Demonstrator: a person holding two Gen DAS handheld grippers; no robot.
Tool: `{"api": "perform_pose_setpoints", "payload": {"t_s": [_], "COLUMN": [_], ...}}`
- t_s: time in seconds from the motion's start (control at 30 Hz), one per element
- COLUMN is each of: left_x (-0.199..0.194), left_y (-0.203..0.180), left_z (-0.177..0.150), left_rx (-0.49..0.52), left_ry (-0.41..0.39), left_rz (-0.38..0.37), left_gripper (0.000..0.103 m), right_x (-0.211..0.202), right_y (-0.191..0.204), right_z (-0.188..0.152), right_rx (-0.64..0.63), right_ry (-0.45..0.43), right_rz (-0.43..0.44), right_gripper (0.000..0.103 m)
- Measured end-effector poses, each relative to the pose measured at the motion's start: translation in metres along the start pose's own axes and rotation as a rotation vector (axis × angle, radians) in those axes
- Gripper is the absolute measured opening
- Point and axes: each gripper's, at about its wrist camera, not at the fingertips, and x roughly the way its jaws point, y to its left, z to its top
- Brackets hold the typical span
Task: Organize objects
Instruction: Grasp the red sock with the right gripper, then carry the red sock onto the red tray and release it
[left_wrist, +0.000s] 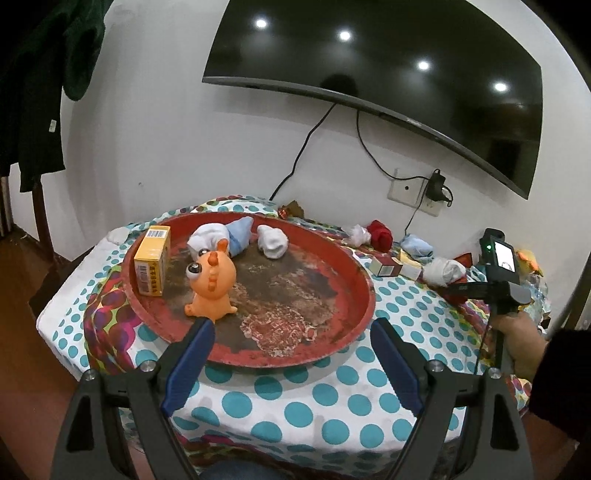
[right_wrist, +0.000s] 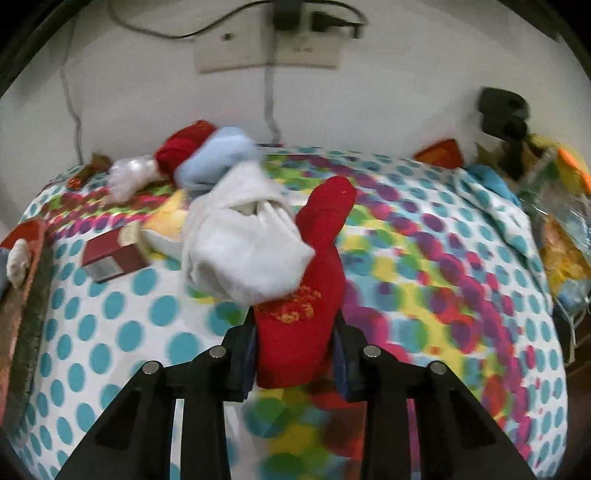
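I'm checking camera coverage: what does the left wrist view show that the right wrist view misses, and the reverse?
Only the left wrist view shows the orange toy, the yellow box and the TV, plus the open left claw. Only the right wrist view shows the right claw shut on a red sock, with a white sock bundle beside it. Both show the red tray and the dotted tablecloth.

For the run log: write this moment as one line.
left gripper: open, above red tray | right gripper: shut on red sock | white sock: beside it
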Motion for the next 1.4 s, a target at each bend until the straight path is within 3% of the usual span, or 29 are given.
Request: {"api": "perform_pose_setpoints", "payload": {"t_s": [0.5,1.4], "left_x": [-0.004,-0.01], "left_y": [-0.017,-0.039], "left_z": [-0.004,-0.016], "left_rx": [0.057,0.139], "left_ry": [0.003,0.027], "left_rz": [0.018,0.018], "left_gripper": [0.088,0.088], "right_x": [-0.025,-0.07], "right_y": [-0.06,0.015], "right_z": [0.009,0.025], "right_rx": [0.039,-0.008], "right_ry": [-0.033,-0.103], "right_rz": [-0.087,-0.078], "right_gripper": [0.03,0.031]}}
